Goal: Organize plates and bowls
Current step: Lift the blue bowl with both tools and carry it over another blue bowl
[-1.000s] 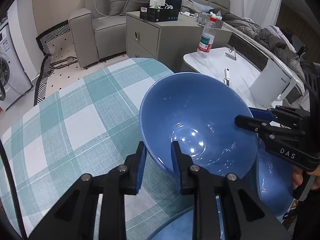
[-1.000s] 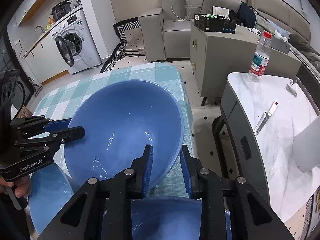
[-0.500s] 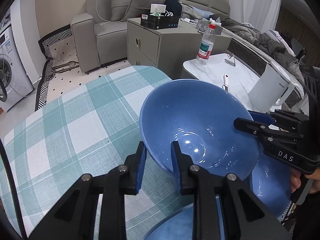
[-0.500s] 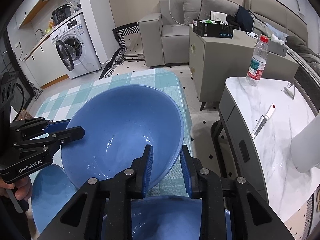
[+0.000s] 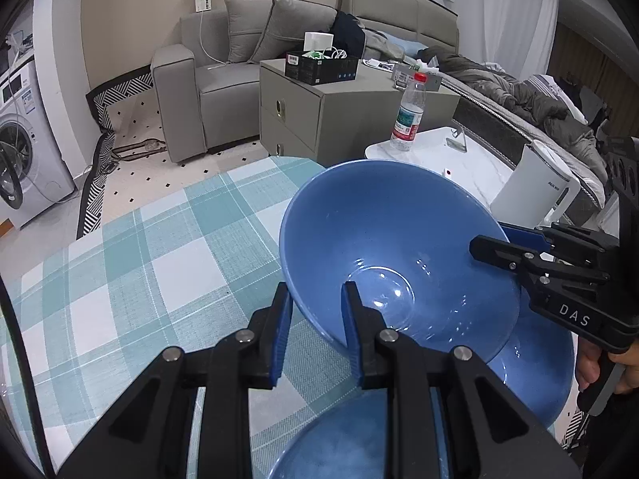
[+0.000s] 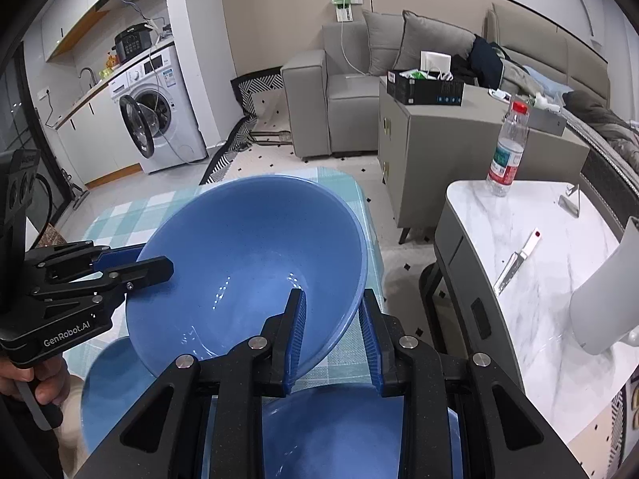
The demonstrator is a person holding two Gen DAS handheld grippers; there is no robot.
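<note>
Rising with both tools (image 5: 313, 323) (image 6: 333, 333): blue bowl (image 5: 395, 255).

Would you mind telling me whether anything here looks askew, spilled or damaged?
Only the large blue bowl: it hangs tilted above the checked tablecloth, its rim pinched by both the left gripper and right gripper. No spills or chips visible.
</note>
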